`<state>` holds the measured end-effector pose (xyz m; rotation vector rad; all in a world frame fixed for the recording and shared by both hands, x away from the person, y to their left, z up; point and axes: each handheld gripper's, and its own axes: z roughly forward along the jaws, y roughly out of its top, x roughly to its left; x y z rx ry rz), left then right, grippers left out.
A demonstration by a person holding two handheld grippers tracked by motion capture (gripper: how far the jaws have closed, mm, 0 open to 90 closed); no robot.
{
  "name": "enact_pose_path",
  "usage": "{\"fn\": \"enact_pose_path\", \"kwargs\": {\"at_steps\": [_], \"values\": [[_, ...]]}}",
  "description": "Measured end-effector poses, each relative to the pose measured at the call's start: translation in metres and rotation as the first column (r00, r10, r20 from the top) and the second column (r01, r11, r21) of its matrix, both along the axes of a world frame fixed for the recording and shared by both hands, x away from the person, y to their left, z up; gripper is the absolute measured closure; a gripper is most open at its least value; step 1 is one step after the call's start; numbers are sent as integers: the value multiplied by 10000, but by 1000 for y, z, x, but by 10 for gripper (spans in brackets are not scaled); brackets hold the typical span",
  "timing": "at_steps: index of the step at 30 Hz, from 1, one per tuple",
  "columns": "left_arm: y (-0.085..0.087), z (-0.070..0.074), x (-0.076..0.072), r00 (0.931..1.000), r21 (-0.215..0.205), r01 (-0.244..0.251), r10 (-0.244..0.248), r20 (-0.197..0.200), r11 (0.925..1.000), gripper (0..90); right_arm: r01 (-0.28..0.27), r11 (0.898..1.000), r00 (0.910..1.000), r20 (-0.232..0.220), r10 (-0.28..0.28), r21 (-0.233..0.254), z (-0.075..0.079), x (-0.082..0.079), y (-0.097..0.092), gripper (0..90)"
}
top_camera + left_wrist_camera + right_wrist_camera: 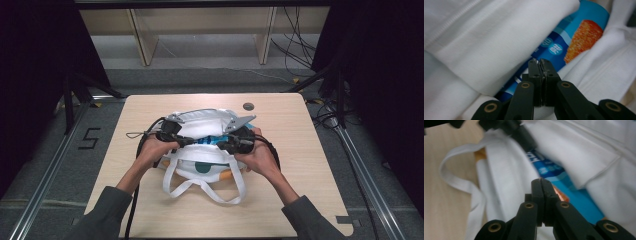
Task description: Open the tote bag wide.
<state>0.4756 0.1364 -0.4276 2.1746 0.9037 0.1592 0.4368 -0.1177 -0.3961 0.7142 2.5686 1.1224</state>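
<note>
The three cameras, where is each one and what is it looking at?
High view: above the table, looking forward and down; forearms, hands and both grippers over the white bag.
Left gripper view: rides the left gripper, jaws shut, facing the blue packet.
Right gripper view: rides the right gripper, jaws shut, facing the bag.
All share bag and packet.

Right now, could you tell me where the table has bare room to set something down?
Bare patches of the table: the left strip, the right side, and the near edge below the white bag handles. The middle is crowded by the bag, both tongs and the blue packet.
</note>
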Motion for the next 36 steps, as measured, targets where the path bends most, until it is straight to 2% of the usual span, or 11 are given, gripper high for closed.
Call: {"fn": "enact_pose_path", "kwargs": {"at_steps": [7,8,13,14,18,20,22,23,29,32,36], "values": [[2,-4,-27,9961,238,873,-869,-139,9959,888,200,9949,9998,-27,-204,-984,-10,38,21,900],[4,-5,-37,9884,770,1521,-1513,-160,9854,889,522,9825,9986,76,-517,-1789,-14,48,32,900],[8,-17,-67,9810,992,1942,-1930,-218,9759,894,1303,9613,9914,222,-1288,-2429,-21,75,45,900],[10,-23,-78,9797,885,2007,-1999,-182,9756,895,1841,9393,9828,419,-1797,-2896,-26,93,49,900],[16,-31,-85,9820,517,1890,-1885,-141,9806,895,2648,9095,9592,-94,-2826,-3203,-45,118,52,900],[17,-34,-84,9839,185,1772,-1767,-270,9840,895,2744,9038,9544,-219,-2977,-3285,-49,123,52,900],[18,-28,-82,9806,418,1962,-1958,-120,9797,883,2743,9052,9531,-335,-3008,-3246,-46,123,52,900],[17,-24,-82,9851,250,1720,-1720,-43,9848,883,2743,9052,9531,-335,-3008,-3246,-46,123,52,900],[13,14,-61,9898,-290,1216,-1191,783,9922,848,1770,9669,9816,-390,-1871,-1839,-9,88,27,900],[1,26,-36,9901,-33,1013,-1005,982,9948,841,555,9740,9963,-513,-683,-2195,-6,54,15,900],[-19,25,6,9962,751,409,-464,731,9963,841,167,9733,9974,-640,-321,-2288,-10,30,2,900]]}}
